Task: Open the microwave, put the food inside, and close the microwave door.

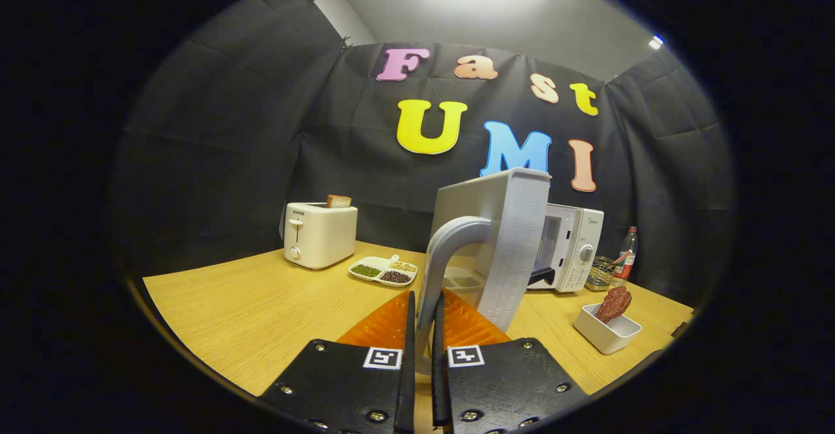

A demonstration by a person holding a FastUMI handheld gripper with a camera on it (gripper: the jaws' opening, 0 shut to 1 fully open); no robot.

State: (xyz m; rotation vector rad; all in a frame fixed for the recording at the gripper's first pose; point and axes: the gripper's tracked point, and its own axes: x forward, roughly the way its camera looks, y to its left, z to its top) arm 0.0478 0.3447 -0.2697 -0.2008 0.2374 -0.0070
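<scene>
I have the claw (pixel 423 329) clamped on the microwave door's handle (pixel 450 251), both fingers pressing its lower end, with the door (pixel 505 238) swung wide just ahead of them and the microwave (pixel 574 251) beyond it. To finish this step well I'd release cleanly without dragging the door shut. The food (pixel 613 303) sits in its white dish (pixel 607 333), off to the claw's right.

white toaster (pixel 319 234) with a slice of bread (pixel 338 201) sticking out, divided dish (pixel 383 270) of beans and grains beside it, bottle (pixel 626 255) at the back, wooden table (pixel 248 310)
</scene>
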